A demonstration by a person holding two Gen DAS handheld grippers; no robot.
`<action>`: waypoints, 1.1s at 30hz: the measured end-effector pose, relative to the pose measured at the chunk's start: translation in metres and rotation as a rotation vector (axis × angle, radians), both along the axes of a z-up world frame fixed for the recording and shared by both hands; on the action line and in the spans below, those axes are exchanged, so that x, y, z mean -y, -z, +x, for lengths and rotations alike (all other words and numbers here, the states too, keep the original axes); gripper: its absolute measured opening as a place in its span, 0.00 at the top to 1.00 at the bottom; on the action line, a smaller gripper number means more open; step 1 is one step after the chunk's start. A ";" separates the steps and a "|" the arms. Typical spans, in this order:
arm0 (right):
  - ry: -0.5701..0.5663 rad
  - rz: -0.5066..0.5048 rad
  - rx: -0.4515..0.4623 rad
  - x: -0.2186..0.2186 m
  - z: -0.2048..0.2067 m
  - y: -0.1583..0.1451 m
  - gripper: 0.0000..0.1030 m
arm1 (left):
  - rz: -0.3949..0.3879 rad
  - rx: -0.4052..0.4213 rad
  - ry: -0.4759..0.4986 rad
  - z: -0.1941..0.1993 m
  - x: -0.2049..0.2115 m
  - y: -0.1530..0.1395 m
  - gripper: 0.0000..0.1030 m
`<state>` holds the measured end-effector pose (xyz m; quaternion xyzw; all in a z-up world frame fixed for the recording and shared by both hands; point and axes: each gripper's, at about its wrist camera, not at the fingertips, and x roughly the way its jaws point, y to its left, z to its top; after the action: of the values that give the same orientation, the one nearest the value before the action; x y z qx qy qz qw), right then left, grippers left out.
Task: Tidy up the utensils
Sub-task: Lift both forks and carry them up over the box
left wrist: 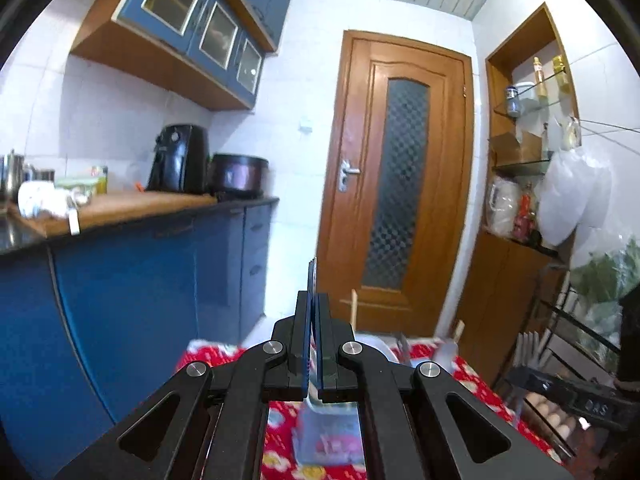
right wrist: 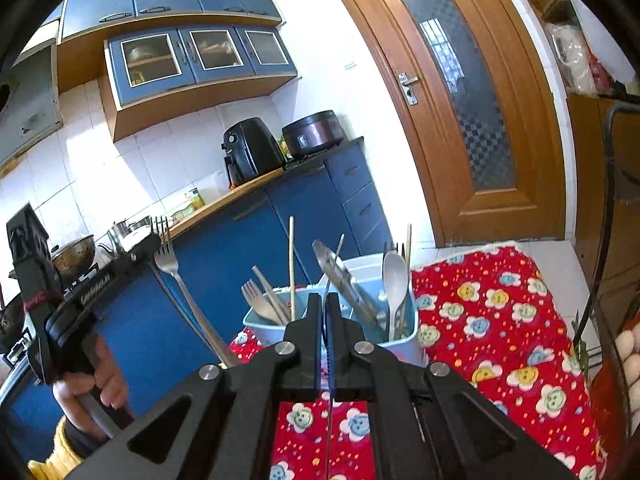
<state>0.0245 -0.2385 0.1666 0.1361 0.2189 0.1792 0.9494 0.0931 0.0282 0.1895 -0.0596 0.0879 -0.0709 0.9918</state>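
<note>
left hand-held gripper: mine, clamped on fork
right hand-held gripper: jaws closed on thin metal utensil
step: carrying utensils
next: I'd drop fork into blue caddy on desk

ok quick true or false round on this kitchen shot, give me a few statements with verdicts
1. The door is shut: true.
2. The tablecloth is plain green: false, it is red with flowers.
3. A spoon stands bowl-up in the pale blue bin: true.
4. The right gripper is wide open: false, it is shut on a thin utensil seen edge-on.
5. The air fryer stands on the floor: false, it is on the counter.
6. The left gripper holds a fork: true.
</note>
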 end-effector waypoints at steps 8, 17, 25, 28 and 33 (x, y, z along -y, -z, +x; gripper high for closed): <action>0.025 -0.024 0.022 0.004 0.019 -0.008 0.97 | 0.060 0.049 -0.069 0.024 0.001 -0.021 0.99; 0.066 -0.064 0.104 0.004 0.043 -0.032 0.97 | 0.151 0.082 -0.130 0.049 0.005 -0.028 0.99; 0.090 -0.090 0.174 -0.004 0.067 -0.042 0.97 | 0.242 0.093 -0.167 0.071 0.017 -0.020 0.99; 0.097 -0.096 0.188 -0.007 0.077 -0.039 0.97 | 0.262 0.081 -0.158 0.077 0.024 -0.011 0.99; 0.099 -0.103 0.193 -0.012 0.090 -0.026 0.97 | 0.307 0.056 -0.139 0.083 0.037 0.007 0.99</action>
<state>0.1145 -0.2270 0.1931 0.0797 0.1282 0.1326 0.9796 0.1757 -0.0084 0.1820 0.0885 0.0656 0.0102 0.9939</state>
